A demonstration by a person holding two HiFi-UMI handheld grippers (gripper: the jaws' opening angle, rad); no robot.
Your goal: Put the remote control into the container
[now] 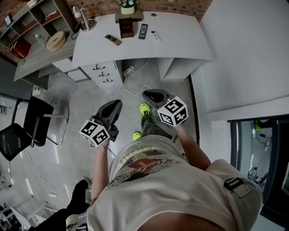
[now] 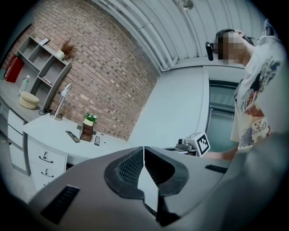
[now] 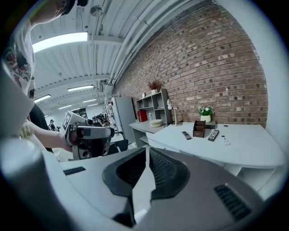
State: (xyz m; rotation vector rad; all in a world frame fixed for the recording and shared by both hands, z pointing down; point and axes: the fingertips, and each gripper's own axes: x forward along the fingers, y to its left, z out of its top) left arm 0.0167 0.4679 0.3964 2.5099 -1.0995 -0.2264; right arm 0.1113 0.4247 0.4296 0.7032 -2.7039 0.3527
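Step in hand: the approach, as we judge it. Nothing is gripped and the desk (image 1: pixel 180 40) lies well ahead of us.
Left gripper (image 2: pixel 143 151): jaws pressed together, nothing between them, held out level over the floor.
Right gripper (image 3: pixel 147 151): jaws likewise closed on nothing, tilted a little downward.
Black remote control (image 1: pixel 142 31): flat on the desk near its back edge, just right of the container. We take this as the likeliest task item.
Dark slim remote (image 1: pixel 113 39): flat on the desk left of the container, nearer the front edge.
Small white remote (image 1: pixel 156 35): just right of the black one.
Brown wooden container (image 1: pixel 127 28): upright near the middle of the back edge, apart from all three remotes. We cannot read its compartments from here.
Potted plant (image 1: pixel 128 8): behind the container, against the brick wall.
Desk lamp (image 1: pixel 83 20): back left corner.
Progress: not begun, since no remote is in the container.
Next move, our judgement: we step up to the front edge and open one gripper. We close it across the remote's narrow width, lift it, and lower it end-first into the container.
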